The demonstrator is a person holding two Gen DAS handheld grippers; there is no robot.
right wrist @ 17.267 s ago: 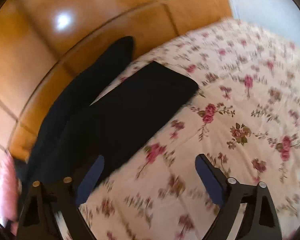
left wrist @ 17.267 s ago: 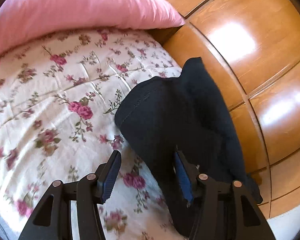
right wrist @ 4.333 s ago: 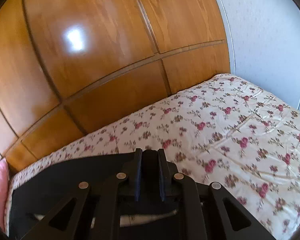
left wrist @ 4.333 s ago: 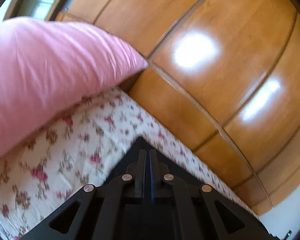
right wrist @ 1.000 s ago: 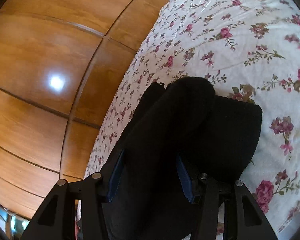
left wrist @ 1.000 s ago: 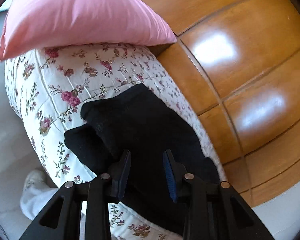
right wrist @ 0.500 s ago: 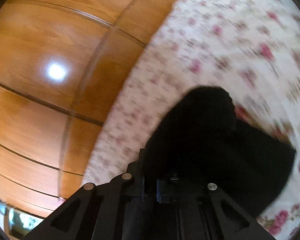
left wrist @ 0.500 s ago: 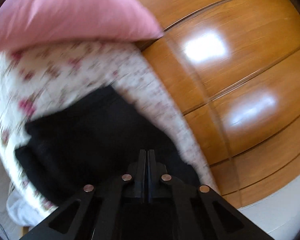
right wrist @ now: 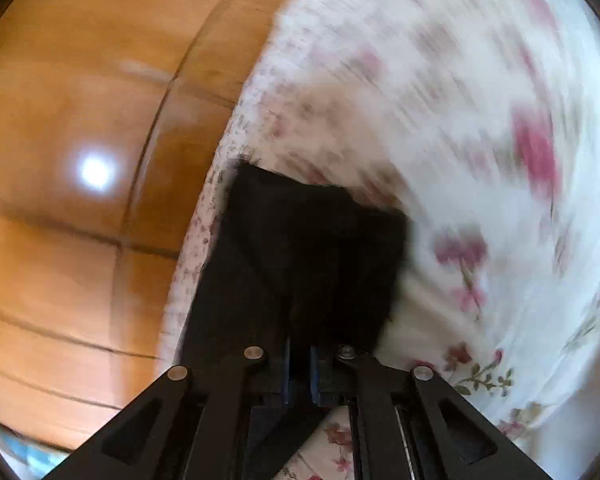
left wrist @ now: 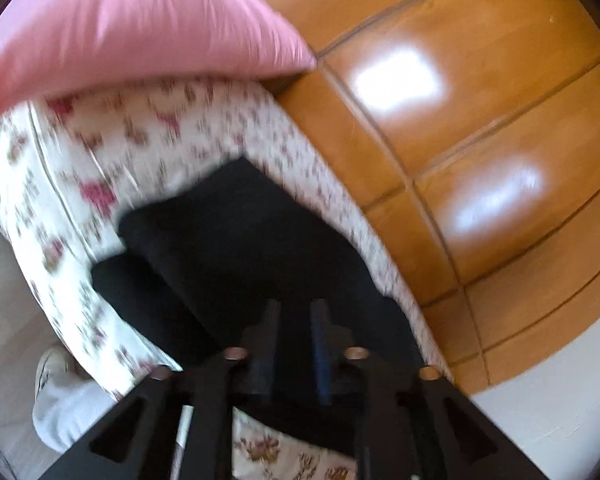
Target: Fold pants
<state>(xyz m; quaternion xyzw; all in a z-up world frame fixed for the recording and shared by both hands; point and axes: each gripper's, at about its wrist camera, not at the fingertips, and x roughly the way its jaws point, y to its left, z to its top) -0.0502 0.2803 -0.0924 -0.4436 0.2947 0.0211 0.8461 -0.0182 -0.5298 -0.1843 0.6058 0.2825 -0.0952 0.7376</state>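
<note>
The black pants (left wrist: 236, 240) lie folded in layers on the floral bedsheet (left wrist: 80, 152), along the wooden wall. My left gripper (left wrist: 294, 320) sits over their near edge with a narrow gap between its fingers; black cloth fills the view between them. In the right wrist view the pants (right wrist: 316, 240) lie as a dark stack under my right gripper (right wrist: 299, 350), whose fingers stand almost together on the cloth. Both views are motion-blurred.
A pink pillow (left wrist: 132, 28) lies at the head of the bed. Glossy wooden panels (left wrist: 480, 120) run along the far side of the bed and also show in the right wrist view (right wrist: 80, 160). A white shoe (left wrist: 60, 404) stands on the floor below the bed's edge.
Both grippers closed on the pants half a second ago. Now the left fingers have parted slightly, and the right fingers show a slim gap. Both cameras have swung.
</note>
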